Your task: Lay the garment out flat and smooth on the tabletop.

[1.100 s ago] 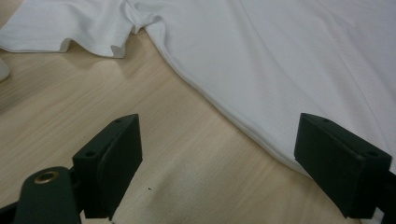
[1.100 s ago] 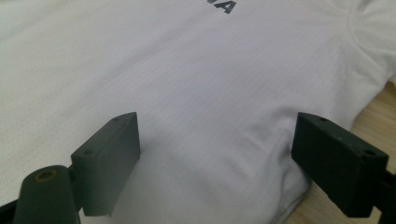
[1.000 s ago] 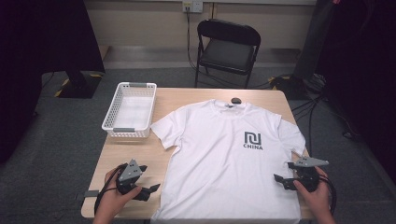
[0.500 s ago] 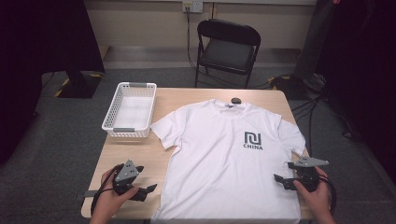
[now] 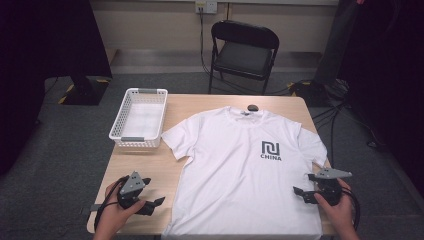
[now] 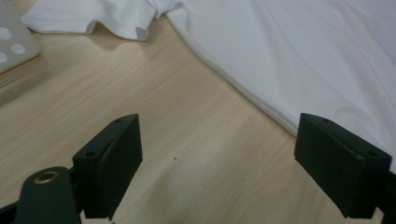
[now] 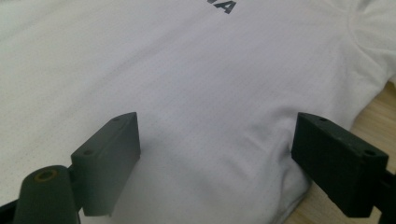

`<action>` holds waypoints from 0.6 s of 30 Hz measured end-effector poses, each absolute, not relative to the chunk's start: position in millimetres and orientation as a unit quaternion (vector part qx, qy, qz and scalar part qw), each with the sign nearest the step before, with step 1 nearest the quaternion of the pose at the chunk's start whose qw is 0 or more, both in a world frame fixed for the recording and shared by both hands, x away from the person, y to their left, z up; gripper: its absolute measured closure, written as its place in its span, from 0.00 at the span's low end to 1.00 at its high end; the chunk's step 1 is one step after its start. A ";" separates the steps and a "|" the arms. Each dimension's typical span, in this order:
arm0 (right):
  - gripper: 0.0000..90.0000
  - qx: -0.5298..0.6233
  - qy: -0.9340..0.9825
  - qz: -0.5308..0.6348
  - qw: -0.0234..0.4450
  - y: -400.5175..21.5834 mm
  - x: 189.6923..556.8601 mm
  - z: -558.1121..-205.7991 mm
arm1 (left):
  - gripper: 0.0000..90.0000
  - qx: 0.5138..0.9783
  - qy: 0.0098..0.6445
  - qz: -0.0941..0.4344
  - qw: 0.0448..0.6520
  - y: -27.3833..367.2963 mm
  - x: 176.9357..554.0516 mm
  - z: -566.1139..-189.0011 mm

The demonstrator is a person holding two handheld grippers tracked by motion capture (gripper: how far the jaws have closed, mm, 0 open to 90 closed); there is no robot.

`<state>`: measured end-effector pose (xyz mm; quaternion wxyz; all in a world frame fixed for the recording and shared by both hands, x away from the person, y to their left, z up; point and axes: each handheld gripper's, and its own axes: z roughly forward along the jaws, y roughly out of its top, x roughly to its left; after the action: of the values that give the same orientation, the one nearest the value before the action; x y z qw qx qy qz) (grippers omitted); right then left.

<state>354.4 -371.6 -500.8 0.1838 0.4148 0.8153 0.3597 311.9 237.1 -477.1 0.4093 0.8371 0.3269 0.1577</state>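
A white T-shirt (image 5: 240,170) with a dark "CHINA" logo lies spread flat, front up, on the wooden table (image 5: 150,165). My left gripper (image 5: 152,192) is held at the near left and points toward the shirt's left side. In the left gripper view it (image 6: 217,144) stands open over bare wood, with the shirt's edge (image 6: 280,70) just ahead to the right. At the near right, my right gripper (image 5: 302,186) rests at the shirt's side. In the right gripper view it (image 7: 215,144) is open over the white fabric (image 7: 187,70), nothing between its jaws.
A white plastic basket (image 5: 140,117) stands at the table's back left, next to the shirt's sleeve. A small black object (image 5: 253,107) lies by the collar. A black folding chair (image 5: 242,50) stands behind the table, and cables lie on the floor at right.
My left gripper has drifted slightly left and back toward the near edge. The right gripper and the shirt have not moved.
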 end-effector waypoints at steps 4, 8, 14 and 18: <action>0.16 0.415 0.815 0.360 0.184 -371.6 354.4 -500.8 | 0.17 0.836 0.330 0.160 0.409 240.6 311.9 -477.3; 0.16 0.415 0.815 0.360 0.184 -371.6 354.4 -500.8 | 0.17 0.834 0.333 0.162 0.409 243.6 311.9 -477.3; 0.16 0.415 0.815 0.360 0.184 -371.6 354.4 -500.8 | 0.17 0.834 0.335 0.161 0.408 248.2 310.8 -477.7; 0.16 0.415 0.815 0.360 0.184 -371.6 354.4 -500.8 | 0.17 0.833 0.336 0.163 0.408 251.1 310.6 -478.0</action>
<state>354.4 -371.6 -500.8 0.1838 0.4148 0.8153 0.3598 310.6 251.1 -478.0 0.4085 0.8329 0.3361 0.1630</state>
